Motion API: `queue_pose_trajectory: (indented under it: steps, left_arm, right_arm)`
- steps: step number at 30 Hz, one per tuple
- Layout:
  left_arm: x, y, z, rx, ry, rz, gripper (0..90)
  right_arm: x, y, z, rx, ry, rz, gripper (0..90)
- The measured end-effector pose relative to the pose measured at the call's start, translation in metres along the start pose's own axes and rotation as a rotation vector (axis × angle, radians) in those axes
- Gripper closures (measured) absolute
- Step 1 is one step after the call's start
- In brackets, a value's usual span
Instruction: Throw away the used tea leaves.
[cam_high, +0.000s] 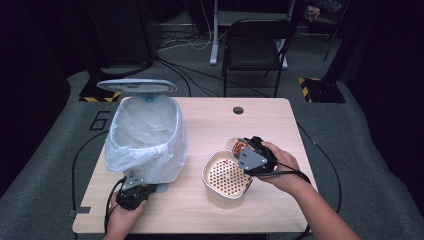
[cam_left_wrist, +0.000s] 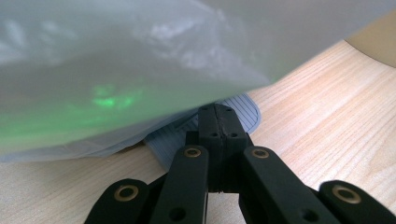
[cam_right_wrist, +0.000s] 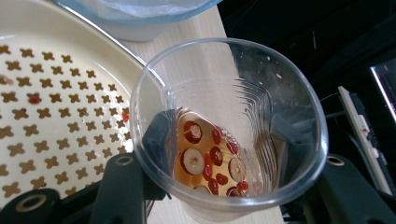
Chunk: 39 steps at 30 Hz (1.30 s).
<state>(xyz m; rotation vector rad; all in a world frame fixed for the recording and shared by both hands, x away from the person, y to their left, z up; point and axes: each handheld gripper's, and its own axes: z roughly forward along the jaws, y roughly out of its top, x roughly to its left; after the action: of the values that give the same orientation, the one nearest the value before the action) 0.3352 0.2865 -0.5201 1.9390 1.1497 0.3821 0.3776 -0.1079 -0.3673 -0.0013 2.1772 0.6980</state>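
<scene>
A bin (cam_high: 145, 135) lined with a white plastic bag (cam_left_wrist: 140, 60) stands at the table's left, its lid (cam_high: 136, 85) raised. My left gripper (cam_high: 146, 189) lies low at the bin's foot, jaws shut, with its tips (cam_left_wrist: 217, 122) on the grey ribbed pedal (cam_left_wrist: 245, 112) under the bag. My right gripper (cam_high: 243, 148) is shut on a clear plastic cup (cam_right_wrist: 229, 93), tilted beside a cream perforated strainer bowl (cam_high: 207, 170). In the cup (cam_high: 239, 145), amber liquid and several red fruit slices (cam_right_wrist: 210, 158) pool at the bottom. A few red bits lie on the strainer (cam_right_wrist: 70, 37).
The wooden table (cam_high: 200, 215) has a cable hole (cam_high: 238, 110) near its far edge. A dark chair (cam_high: 255, 45) stands behind the table, with cables on the floor. The cup is close to the table's right edge.
</scene>
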Motion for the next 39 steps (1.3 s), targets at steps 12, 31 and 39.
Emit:
queue_pose_trajectory:
  steps: [12, 31, 39]
  left_arm:
    - [0.001, 0.000, 0.000, -0.002, -0.005, -0.001, 90.0]
    - [0.000, 0.000, 0.000, 0.002, -0.001, 0.000, 90.0]
    - [0.001, 0.000, 0.000, 0.003, -0.001, -0.002, 90.0]
  right_arm:
    - [0.011, 0.003, 0.004, 0.063, -0.030, -0.148, 49.0]
    - [0.030, 0.009, 0.011, 0.148, -0.097, -0.422, 49.7]
    - [0.033, 0.011, 0.014, 0.150, -0.103, -0.483, 50.0]
